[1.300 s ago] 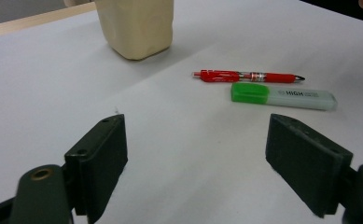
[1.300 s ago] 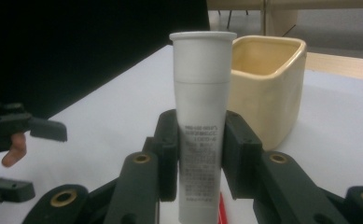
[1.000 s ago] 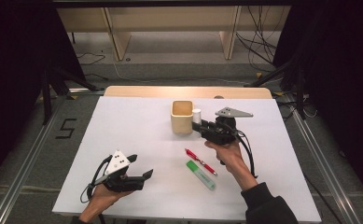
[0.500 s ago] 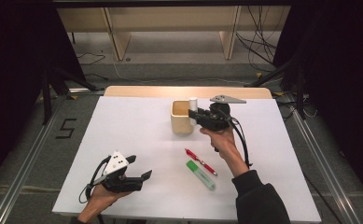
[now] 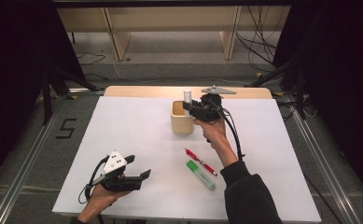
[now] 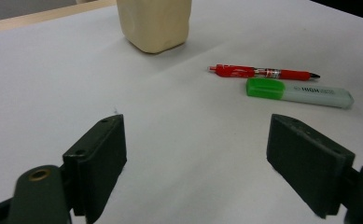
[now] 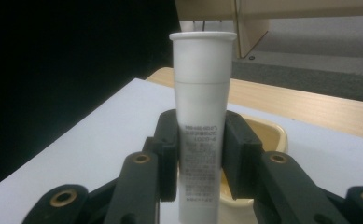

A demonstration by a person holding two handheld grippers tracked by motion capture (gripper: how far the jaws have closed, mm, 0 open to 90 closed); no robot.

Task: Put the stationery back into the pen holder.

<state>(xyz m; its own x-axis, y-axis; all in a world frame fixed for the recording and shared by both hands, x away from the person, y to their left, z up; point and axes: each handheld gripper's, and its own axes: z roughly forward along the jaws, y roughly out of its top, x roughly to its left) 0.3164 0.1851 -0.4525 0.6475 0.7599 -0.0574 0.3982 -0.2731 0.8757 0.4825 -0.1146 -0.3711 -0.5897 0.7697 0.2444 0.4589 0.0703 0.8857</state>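
So your right hand-held gripper (image 5: 188,105) is clamped on the white tube (image 7: 201,121), upright, right above the beige cup (image 5: 181,119). Lower it straight in, then release. Left hand-held gripper (image 5: 139,168) sits wide open on the desk (image 5: 137,135), away from both.

The right tongs (image 5: 188,106) hold the tube (image 5: 187,99) upright above the cup (image 5: 181,122). The pen (image 5: 200,161) and marker (image 5: 200,175) lie between both tongs, right of the left tongs (image 5: 138,169).
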